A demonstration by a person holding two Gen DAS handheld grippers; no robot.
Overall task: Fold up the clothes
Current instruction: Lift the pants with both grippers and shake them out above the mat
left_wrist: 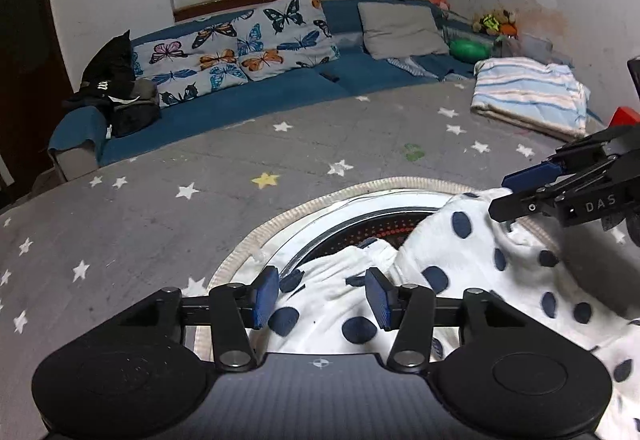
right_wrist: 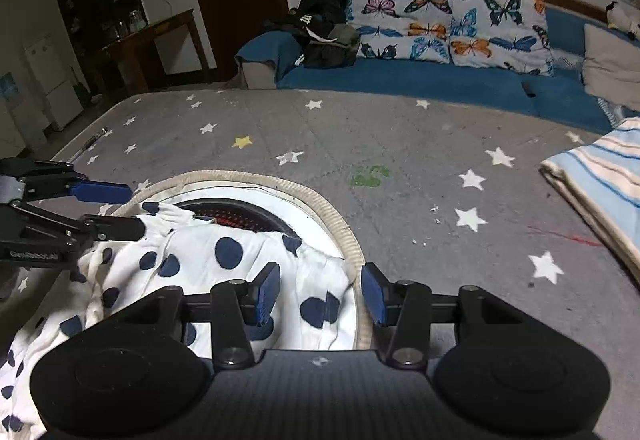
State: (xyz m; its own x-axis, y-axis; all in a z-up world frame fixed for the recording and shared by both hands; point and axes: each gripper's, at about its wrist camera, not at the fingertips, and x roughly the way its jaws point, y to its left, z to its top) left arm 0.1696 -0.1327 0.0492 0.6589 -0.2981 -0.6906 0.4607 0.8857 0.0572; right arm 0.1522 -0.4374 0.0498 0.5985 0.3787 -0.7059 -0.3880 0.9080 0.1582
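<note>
A white garment (left_wrist: 460, 264) with navy dots lies crumpled over a round rimmed basin (left_wrist: 332, 208) on the starred grey cover (left_wrist: 160, 208). The left gripper (left_wrist: 322, 296) hovers over the garment at the basin's near edge, jaws parted, pads clear of the cloth. The right gripper (right_wrist: 318, 294) hangs half open at the basin's right rim, gripping nothing.

Both tongs pointed downward at a slant. The left tongs (left_wrist: 322, 296) stood with jaws parted, their blue pads (left_wrist: 266, 294) apart. The right tongs (right_wrist: 320, 294) likewise stood parted, pads (right_wrist: 374, 294) pressing on nothing, the two side by side.
</note>
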